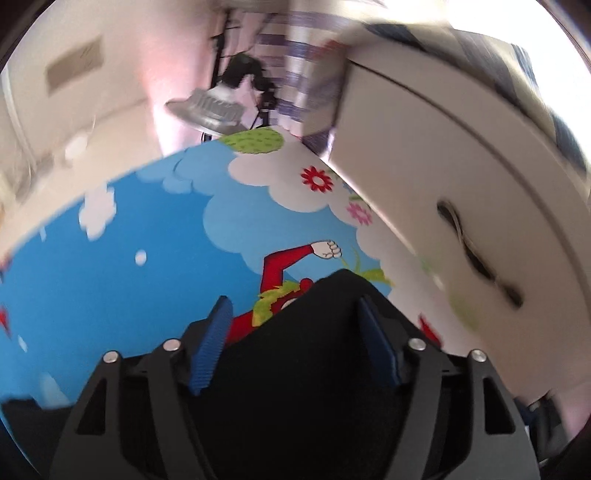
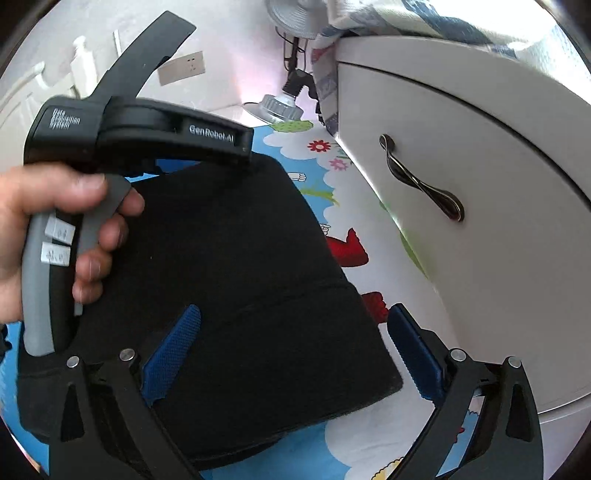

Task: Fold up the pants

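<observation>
The black pants (image 2: pixel 236 266) lie folded into a thick rectangle on a cartoon-printed blue mat (image 2: pixel 332 446). My right gripper (image 2: pixel 295 310) is open and hovers over the near end of the pants. One blue pad (image 2: pixel 173 350) is above the cloth and the other pad (image 2: pixel 413 354) is past its right edge. In the right wrist view a hand (image 2: pixel 55 221) holds the left gripper's body (image 2: pixel 166 133) over the far corner of the pants. In the left wrist view my left gripper (image 1: pixel 295 302) is open, with a corner of the pants (image 1: pixel 325 332) lying loose between its pads.
A white cabinet (image 2: pixel 480 184) with a dark curved drawer handle (image 2: pixel 421 184) stands close along the mat's right side, with patterned cloth (image 2: pixel 369 14) hanging over its top. A silver lamp head (image 1: pixel 207 107) and its cables sit at the mat's far end. A wall socket (image 2: pixel 183 68) is behind.
</observation>
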{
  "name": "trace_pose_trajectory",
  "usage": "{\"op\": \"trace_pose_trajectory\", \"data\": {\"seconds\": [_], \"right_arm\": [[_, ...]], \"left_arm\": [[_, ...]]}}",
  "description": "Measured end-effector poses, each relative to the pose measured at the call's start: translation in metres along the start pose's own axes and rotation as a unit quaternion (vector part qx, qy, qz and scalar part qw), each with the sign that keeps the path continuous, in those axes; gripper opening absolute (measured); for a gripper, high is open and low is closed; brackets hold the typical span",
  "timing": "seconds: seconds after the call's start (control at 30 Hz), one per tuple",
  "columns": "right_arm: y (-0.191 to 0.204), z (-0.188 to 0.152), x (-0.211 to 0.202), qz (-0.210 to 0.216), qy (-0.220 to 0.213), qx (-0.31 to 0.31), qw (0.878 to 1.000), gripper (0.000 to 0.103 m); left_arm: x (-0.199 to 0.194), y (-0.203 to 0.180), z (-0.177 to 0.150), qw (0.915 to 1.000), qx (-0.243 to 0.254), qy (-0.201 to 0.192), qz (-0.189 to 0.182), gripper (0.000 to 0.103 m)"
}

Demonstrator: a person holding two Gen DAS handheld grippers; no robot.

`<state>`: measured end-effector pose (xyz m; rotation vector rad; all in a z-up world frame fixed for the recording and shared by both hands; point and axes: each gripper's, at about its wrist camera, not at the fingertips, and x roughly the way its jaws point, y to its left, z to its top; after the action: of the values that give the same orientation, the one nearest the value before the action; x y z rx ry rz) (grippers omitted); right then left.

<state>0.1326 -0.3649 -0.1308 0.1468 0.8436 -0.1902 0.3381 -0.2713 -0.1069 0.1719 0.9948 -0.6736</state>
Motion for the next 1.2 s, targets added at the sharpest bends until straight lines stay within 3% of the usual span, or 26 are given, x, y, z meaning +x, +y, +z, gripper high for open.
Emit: {"op": "trace_pose_trajectory", "data": {"seconds": [0.1, 0.17, 0.2, 0.23, 0.33, 0.37, 0.43, 0.47, 0.5, 0.53, 0.6, 0.63, 0.67, 0.7, 0.73, 0.77, 0.8, 0.83, 0.93, 1.0, 1.03, 1.1, 1.13, 1.17, 1.2], "right_arm": [[0.002, -0.002, -0.003, 0.016, 0.002, -0.003, 1.0, 0.084], [0.0, -0.001, -0.005, 0.023, 0.002, -0.004, 1.0, 0.084], [-0.002, -0.001, -0.006, 0.027, 0.004, -0.001, 1.0, 0.083], [-0.004, -0.002, -0.007, 0.031, 0.007, 0.002, 0.999, 0.082], [-0.002, -0.003, -0.016, 0.031, 0.008, -0.006, 0.999, 0.079], [-0.002, -0.002, -0.018, 0.031, 0.008, -0.007, 0.999, 0.079], [-0.002, -0.003, -0.024, 0.033, 0.008, -0.007, 0.999, 0.076], [-0.001, -0.003, -0.026, 0.033, 0.008, -0.01, 0.999, 0.076], [0.0, -0.003, -0.027, 0.032, 0.008, -0.014, 0.999, 0.075], [0.0, -0.004, -0.027, 0.033, 0.008, -0.015, 0.999, 0.075], [-0.004, -0.005, -0.023, 0.042, 0.012, -0.007, 0.999, 0.073], [-0.006, -0.004, -0.021, 0.044, 0.015, -0.004, 0.999, 0.073], [-0.007, -0.004, -0.023, 0.046, 0.018, -0.003, 0.999, 0.073], [-0.007, -0.005, -0.023, 0.045, 0.017, -0.005, 0.999, 0.073], [-0.005, -0.006, -0.024, 0.043, 0.016, -0.009, 0.999, 0.073], [-0.006, -0.005, -0.024, 0.043, 0.016, -0.01, 0.999, 0.074], [-0.006, -0.005, -0.025, 0.045, 0.016, -0.008, 0.999, 0.074], [-0.006, -0.004, -0.025, 0.046, 0.016, -0.009, 0.999, 0.074], [-0.008, -0.003, -0.024, 0.05, 0.017, -0.009, 0.999, 0.074], [-0.009, -0.003, -0.022, 0.053, 0.018, -0.005, 0.998, 0.074], [-0.01, -0.002, -0.02, 0.053, 0.018, -0.005, 0.998, 0.074], [-0.009, -0.002, -0.019, 0.051, 0.018, -0.008, 0.999, 0.074], [-0.008, -0.002, -0.02, 0.049, 0.019, -0.007, 0.999, 0.074], [-0.009, -0.002, -0.02, 0.049, 0.02, -0.006, 0.999, 0.074], [-0.008, -0.002, -0.02, 0.049, 0.021, -0.007, 0.999, 0.074]], "left_arm": [[-0.003, 0.003, -0.002, 1.0, -0.006, 0.0, -0.005, 0.073], [-0.013, 0.001, 0.0, 0.9996, -0.007, -0.012, -0.023, 0.059], [-0.019, 0.002, 0.002, 0.9989, -0.011, -0.021, -0.041, 0.045], [-0.023, 0.005, 0.003, 0.9984, -0.019, -0.029, -0.045, 0.039], [-0.031, 0.031, 0.014, 0.9945, -0.09, -0.042, -0.033, 0.033], [-0.032, 0.034, 0.015, 0.9946, -0.091, -0.046, -0.018, 0.031], [-0.036, 0.03, 0.017, 0.9965, -0.053, -0.056, -0.033, 0.031], [-0.035, 0.023, 0.016, 0.996, -0.021, -0.046, -0.074, 0.035], [-0.032, 0.011, 0.014, 0.9929, 0.018, -0.022, -0.116, 0.049], [-0.03, 0.002, 0.011, 0.9902, 0.054, -0.009, -0.128, 0.057], [-0.023, -0.026, 0.001, 0.9847, 0.171, -0.011, -0.03, 0.061], [-0.014, -0.028, 0.0, 0.9794, 0.2, -0.006, 0.023, 0.073], [-0.013, -0.019, 0.007, 0.9834, 0.173, -0.019, 0.051, 0.076], [-0.02, -0.005, 0.016, 0.9898, 0.117, -0.043, 0.07, 0.067], [-0.026, 0.007, 0.02, 0.9907, 0.074, -0.061, 0.097, 0.056], [-0.037, 0.021, 0.025, 0.9936, 0.028, -0.081, 0.073, 0.056], [-0.044, 0.028, 0.026, 0.9964, 0.008, -0.082, 0.017, 0.056], [-0.05, 0.031, 0.025, 0.9966, -0.001, -0.081, -0.017, 0.055], [-0.074, 0.008, 0.003, 0.992, 0.087, -0.081, -0.044, 0.035], [-0.078, -0.014, -0.029, 0.9781, 0.178, -0.024, -0.105, 0.037], [-0.079, -0.023, -0.046, 0.9683, 0.226, -0.004, -0.107, 0.036], [-0.067, -0.037, -0.087, 0.9417, 0.332, 0.036, -0.042, 0.037], [-0.063, -0.037, -0.094, 0.9309, 0.365, 0.017, 0.009, 0.038], [-0.065, -0.03, -0.089, 0.9355, 0.349, -0.01, 0.054, 0.037], [-0.069, -0.018, -0.077, 0.9428, 0.313, -0.041, 0.107, 0.026]]}}
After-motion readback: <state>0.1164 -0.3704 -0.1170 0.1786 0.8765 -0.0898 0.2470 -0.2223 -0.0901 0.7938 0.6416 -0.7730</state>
